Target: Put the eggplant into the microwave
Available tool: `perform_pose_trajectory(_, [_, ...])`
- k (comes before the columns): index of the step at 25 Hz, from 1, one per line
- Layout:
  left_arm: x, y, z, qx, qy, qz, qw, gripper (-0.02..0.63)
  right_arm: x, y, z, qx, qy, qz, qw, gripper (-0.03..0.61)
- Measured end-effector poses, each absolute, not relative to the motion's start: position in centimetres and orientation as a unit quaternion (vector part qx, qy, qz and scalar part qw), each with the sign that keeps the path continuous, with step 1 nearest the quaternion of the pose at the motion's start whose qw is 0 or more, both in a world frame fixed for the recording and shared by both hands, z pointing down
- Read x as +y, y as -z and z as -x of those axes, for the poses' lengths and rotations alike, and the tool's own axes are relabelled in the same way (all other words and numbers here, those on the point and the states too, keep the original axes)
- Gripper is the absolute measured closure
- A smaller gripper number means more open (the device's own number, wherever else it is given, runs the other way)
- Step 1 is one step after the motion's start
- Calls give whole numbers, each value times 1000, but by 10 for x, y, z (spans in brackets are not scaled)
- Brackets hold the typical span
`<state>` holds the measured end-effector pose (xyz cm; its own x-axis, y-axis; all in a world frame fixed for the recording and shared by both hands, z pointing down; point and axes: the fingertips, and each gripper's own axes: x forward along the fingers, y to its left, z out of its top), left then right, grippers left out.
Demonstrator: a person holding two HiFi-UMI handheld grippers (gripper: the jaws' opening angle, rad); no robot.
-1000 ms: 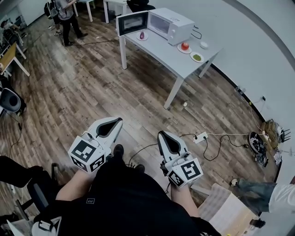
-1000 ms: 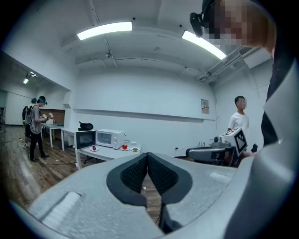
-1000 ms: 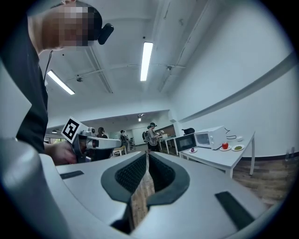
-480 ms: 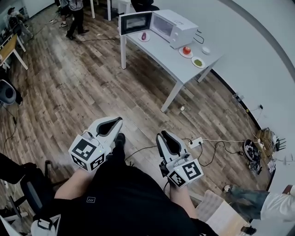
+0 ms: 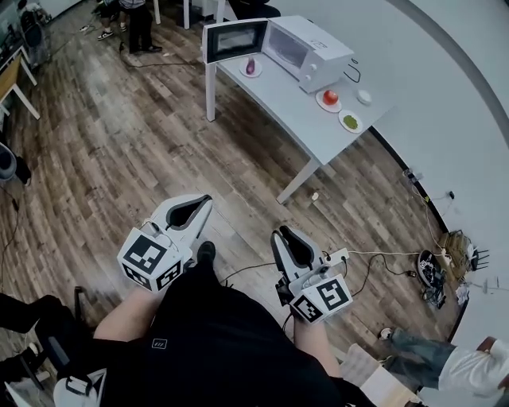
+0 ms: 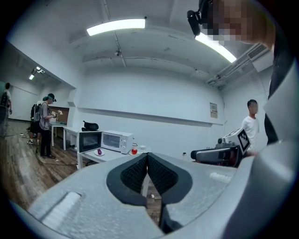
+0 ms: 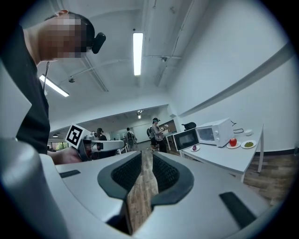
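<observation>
A small purple eggplant (image 5: 250,67) lies on a little plate on the grey table (image 5: 278,95), just in front of the white microwave (image 5: 306,49), whose door (image 5: 233,40) hangs open. The eggplant (image 6: 98,151) and microwave (image 6: 117,140) are far off in the left gripper view, as are the eggplant (image 7: 195,148) and microwave (image 7: 212,133) in the right gripper view. My left gripper (image 5: 191,211) (image 6: 147,156) is shut and empty. My right gripper (image 5: 290,246) (image 7: 146,156) has its jaws a narrow slit apart, empty. Both are held low by my body, several steps from the table.
On the table's right end sit a tomato on a plate (image 5: 330,98), a green item on a plate (image 5: 350,122) and a small white bowl (image 5: 364,96). A power strip and cables (image 5: 342,256) lie on the wood floor. People stand at the far left (image 5: 139,24).
The head view has shifted, so the table now sits a little further right in the picture. Both grippers keep the same pose near my body.
</observation>
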<state>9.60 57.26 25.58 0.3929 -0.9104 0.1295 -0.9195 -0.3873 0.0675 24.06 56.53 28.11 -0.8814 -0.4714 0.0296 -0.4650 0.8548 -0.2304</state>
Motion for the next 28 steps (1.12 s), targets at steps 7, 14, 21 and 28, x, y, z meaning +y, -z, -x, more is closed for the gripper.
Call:
perform_pose_trajectory(7, [477, -254, -18, -532, -36, -843, 67, 604, 468, -281, -152, 959, 121, 256, 21, 500])
perform_pose_trajectory(14, [414, -249, 25, -505, -37, -859, 68, 604, 413, -282, -83, 958, 141, 248, 14, 502])
perform_pose_trajectory(21, [360, -257, 56, -509, -32, -857, 69, 604, 360, -300, -53, 957, 162, 240, 1, 506])
perform_pose_trajectory(28, [287, -268, 72, -533, -34, -843, 74, 604, 283, -315, -36, 961, 176, 214, 0, 511])
